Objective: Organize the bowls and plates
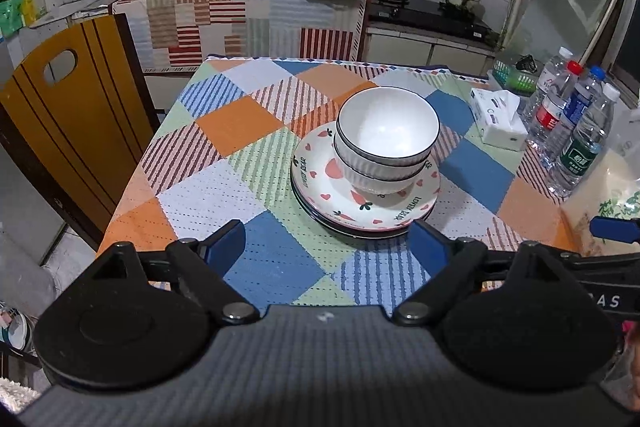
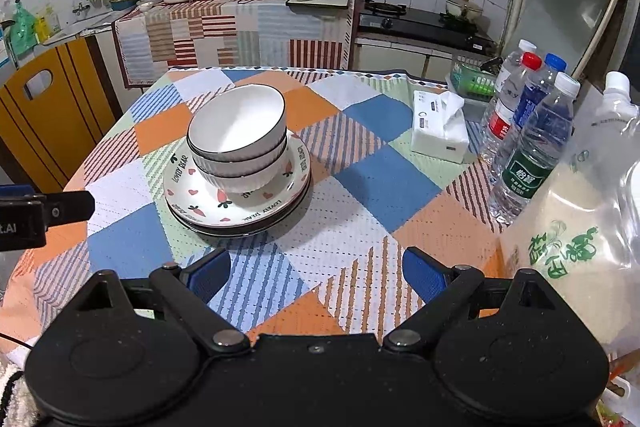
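Two white ribbed bowls [image 1: 387,131] are nested and stand on a stack of plates [image 1: 320,183]; the top plate has a strawberry and heart print. The stack sits in the middle of the checked table. My left gripper [image 1: 326,247] is open and empty, just short of the stack's near rim. In the right wrist view the bowls [image 2: 238,135] and plates [image 2: 188,191] lie ahead to the left. My right gripper [image 2: 316,269] is open and empty over the cloth, right of the stack. The left gripper's finger [image 2: 68,207] shows at the left edge.
A tissue box [image 2: 438,133], several water bottles [image 2: 528,143] and a clear bag [image 2: 576,227] stand along the table's right side. A green basket [image 2: 474,79] sits at the far right corner. A wooden chair [image 1: 68,119] stands left of the table. A kitchen counter lies behind.
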A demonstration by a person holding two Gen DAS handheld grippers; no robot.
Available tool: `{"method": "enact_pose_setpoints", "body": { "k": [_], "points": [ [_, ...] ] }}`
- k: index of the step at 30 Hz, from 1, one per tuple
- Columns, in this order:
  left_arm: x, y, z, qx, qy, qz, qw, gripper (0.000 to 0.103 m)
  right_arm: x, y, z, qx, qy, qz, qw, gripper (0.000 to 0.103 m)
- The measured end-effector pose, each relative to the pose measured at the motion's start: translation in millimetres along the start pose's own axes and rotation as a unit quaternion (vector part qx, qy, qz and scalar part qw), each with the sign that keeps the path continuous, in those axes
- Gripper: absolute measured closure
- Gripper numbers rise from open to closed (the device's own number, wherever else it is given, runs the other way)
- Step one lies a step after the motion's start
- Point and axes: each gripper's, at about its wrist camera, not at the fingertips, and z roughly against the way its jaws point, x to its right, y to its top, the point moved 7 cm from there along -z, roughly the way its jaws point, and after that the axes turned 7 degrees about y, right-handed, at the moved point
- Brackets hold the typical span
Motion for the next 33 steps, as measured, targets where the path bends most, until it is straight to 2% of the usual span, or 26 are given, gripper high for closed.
{"method": "enact_pose_setpoints", "body": {
  "k": [6, 11, 19, 33],
  "points": [
    [0.3, -4.8, -1.8, 0.001, 0.002, 0.006, 1.0000, 0.008, -1.2, -4.5, -2.4, 0.005, -0.005, 0.001, 1.000, 0.008],
    [1.2, -8.3, -3.8, 0.004, 0.019, -0.001, 0.9998, 0.008, -1.2, -6.4, -2.0, 0.014, -0.015, 0.002, 1.000, 0.008],
    [2.1, -8.7, -1.6, 0.009, 0.022, -0.003, 0.9997, 0.008, 0.2, -5.1, 2.1, 0.032, -0.027, 0.005, 0.999, 0.008],
    [5.0, -9.4, 2.2, 0.007, 0.021, -0.002, 0.9997, 0.007, -0.5, -6.1, 2.8, 0.031, -0.029, 0.000, 0.999, 0.008]
  ]
}}
